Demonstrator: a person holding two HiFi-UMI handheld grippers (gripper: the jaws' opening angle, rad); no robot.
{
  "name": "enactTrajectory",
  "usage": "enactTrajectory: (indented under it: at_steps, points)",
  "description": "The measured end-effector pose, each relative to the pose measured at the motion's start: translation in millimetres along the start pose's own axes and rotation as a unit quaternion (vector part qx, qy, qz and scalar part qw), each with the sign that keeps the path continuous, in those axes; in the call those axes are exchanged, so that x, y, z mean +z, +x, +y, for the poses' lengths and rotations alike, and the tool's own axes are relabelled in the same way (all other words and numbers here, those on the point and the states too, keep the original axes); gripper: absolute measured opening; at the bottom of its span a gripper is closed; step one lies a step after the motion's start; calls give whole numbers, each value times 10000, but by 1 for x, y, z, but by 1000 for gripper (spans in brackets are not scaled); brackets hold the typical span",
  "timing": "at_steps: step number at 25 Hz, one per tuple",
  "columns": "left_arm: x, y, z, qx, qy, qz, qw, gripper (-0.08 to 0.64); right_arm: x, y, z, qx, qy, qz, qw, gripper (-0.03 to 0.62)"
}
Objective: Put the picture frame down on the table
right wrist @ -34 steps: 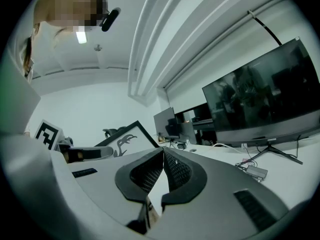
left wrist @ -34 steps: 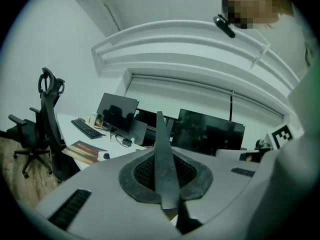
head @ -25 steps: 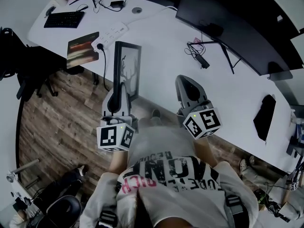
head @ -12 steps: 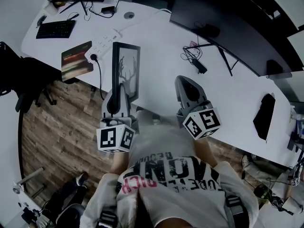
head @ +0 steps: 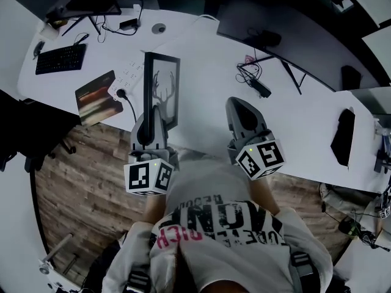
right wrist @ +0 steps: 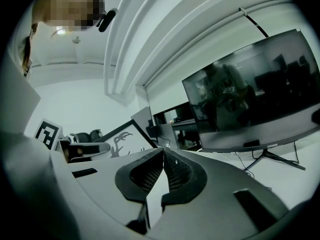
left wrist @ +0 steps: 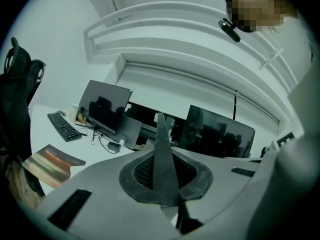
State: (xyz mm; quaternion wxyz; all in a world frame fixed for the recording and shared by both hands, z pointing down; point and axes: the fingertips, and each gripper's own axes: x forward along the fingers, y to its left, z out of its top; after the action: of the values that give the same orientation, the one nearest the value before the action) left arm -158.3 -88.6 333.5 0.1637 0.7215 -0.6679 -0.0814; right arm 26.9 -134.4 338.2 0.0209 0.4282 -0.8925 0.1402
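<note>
1. Progress: the picture frame point(head: 162, 90) is not yet on the bench point(head: 204, 66). It is carried on edge, upright, with the antler print facing the person's right.
2. The left claw point(head: 151, 113) is closed on the frame's near edge. In the left gripper view the dark edge point(left wrist: 163, 154) runs straight up between the pads, which press it from both sides.
3. The right claw point(head: 237, 105) is closed with its tips together and nothing between them. It hangs beside the frame, well apart from it. The right gripper view shows the print point(right wrist: 124, 141) off to its left.
4. From the head view the frame appears to sit above the near rim of the bench, just beside a power strip point(head: 129, 73) and its cable. I cannot tell whether its bottom touches anything.
5. Left to do, as I judge it: bring the frame over the bare stretch of bench to its right, tip it flat, lower it until it rests, then open the left claw. Roughly the carrying part is done; the laying down is not.
</note>
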Motion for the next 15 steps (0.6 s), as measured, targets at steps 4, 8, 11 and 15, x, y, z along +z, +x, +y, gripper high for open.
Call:
enactTrajectory:
  at_steps: [4,8,11,15]
  points:
    - [1,12,18,-153,-10,111,9998,14,-6,13,6,-203,67,6,9998,2]
    - [-1,18,31,-300,-17,259,9992,14,-13,19,13,-404,187,22,9990,2]
    - [-2,22,39,-379,-8,326,9988,14,-17,24,17,-482,218,32,9986,2]
    - [-5,25,44,-400,-29,389,9984,14,-22,28,23,-481,238,89,9985,2]
